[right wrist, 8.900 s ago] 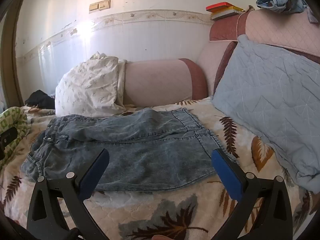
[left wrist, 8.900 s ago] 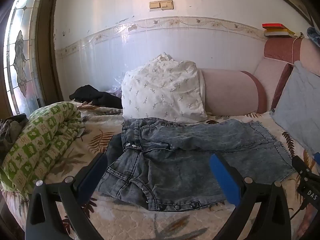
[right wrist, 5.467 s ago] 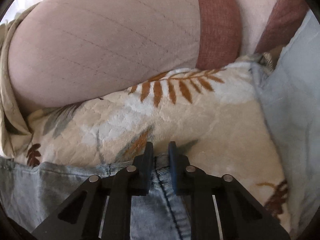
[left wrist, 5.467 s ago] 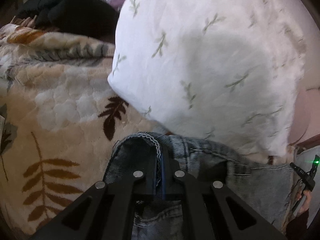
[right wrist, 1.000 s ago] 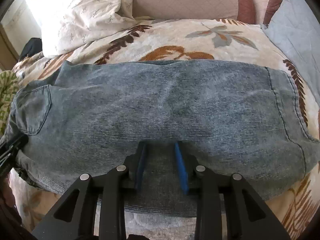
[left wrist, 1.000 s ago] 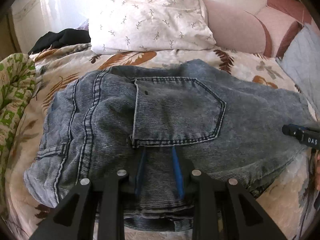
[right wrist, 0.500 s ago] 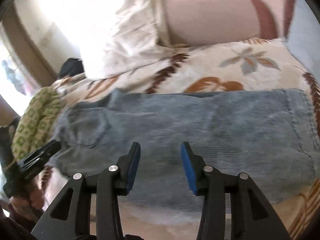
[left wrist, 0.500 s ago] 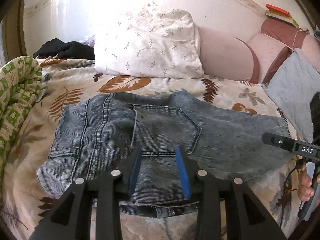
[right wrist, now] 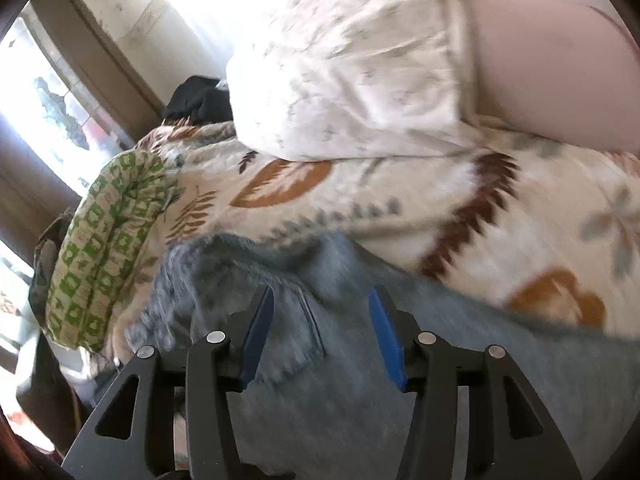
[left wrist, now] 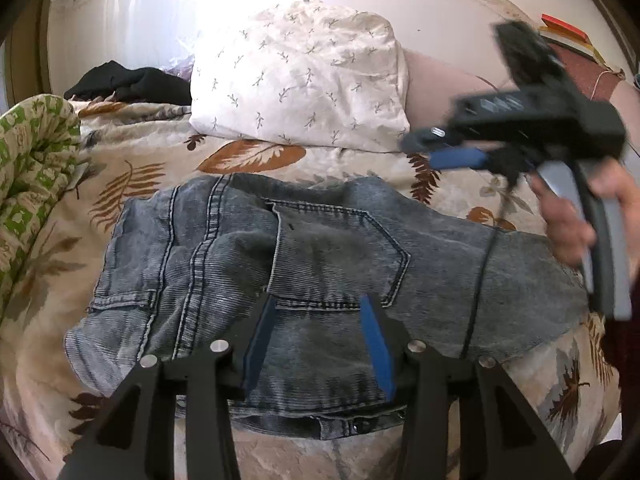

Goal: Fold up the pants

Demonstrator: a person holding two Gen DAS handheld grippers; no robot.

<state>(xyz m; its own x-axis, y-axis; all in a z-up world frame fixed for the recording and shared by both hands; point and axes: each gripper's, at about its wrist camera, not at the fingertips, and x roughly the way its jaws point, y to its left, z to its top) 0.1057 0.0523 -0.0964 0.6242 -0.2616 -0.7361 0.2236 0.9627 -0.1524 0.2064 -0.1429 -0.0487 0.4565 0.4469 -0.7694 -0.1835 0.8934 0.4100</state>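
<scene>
1. Left gripper (left wrist: 318, 340) hangs over the pants (left wrist: 320, 264), jaws just opening, nothing pinched — fold laid
2. Right gripper (right wrist: 320, 332), likewise unclenched, seems above the pocket end — blurred
3. Pants lie folded below the white pillow (left wrist: 304, 80)

Leaf-print bedspread (left wrist: 360, 168), white sprigged pillow (left wrist: 304, 80) at its far edge, pink bolster (right wrist: 552, 80), green quilt roll (left wrist: 28, 160), sunlit white wall (left wrist: 140, 20), patterned window (right wrist: 52, 112).

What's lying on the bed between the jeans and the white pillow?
Nothing: in the left wrist view only bare leaf-print bedcover separates the jeans from the white pillow.
</scene>
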